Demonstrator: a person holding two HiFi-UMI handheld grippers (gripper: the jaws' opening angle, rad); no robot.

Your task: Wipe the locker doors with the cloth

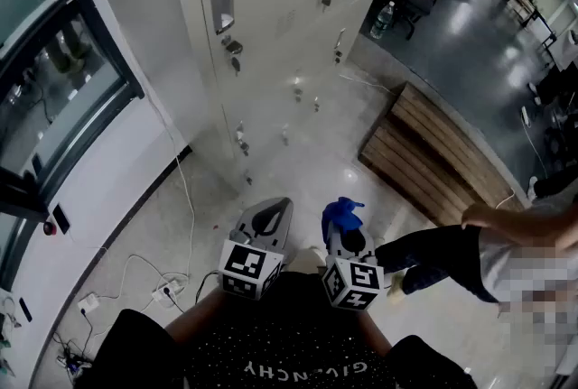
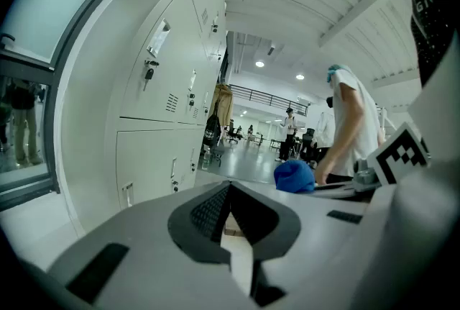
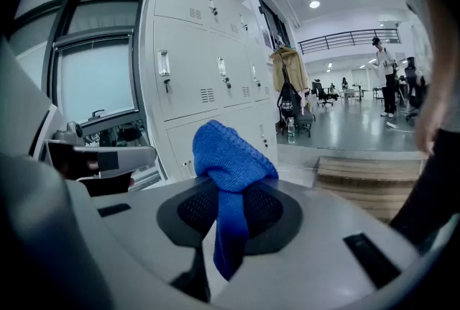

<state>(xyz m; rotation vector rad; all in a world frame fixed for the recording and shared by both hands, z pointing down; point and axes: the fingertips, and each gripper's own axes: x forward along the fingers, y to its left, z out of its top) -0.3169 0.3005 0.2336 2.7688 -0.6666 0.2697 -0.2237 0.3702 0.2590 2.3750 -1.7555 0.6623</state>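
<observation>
Now: right gripper (image 3: 228, 211) pinching bunched blue knit cloth (image 3: 231, 154); cloth bulges above jaws, tail hangs below. Left gripper (image 2: 228, 202) jaws pressed together, nothing between. Pale grey metal locker doors (image 1: 271, 8) ahead-left of right gripper, well apart, untouched. Door long axis vertical. Left gripper slightly nearer; cloth-bearing right needs forward-left reach.

— What's underfoot?
— A pale, glossy floor (image 1: 302, 157), with the lockers (image 1: 271, 8) standing on it.
— Anything lying on it?
— A low slatted wooden platform (image 1: 433, 157) on the right. A white cable (image 1: 187, 198) trails to a power strip (image 1: 165, 292) by the window wall.
</observation>
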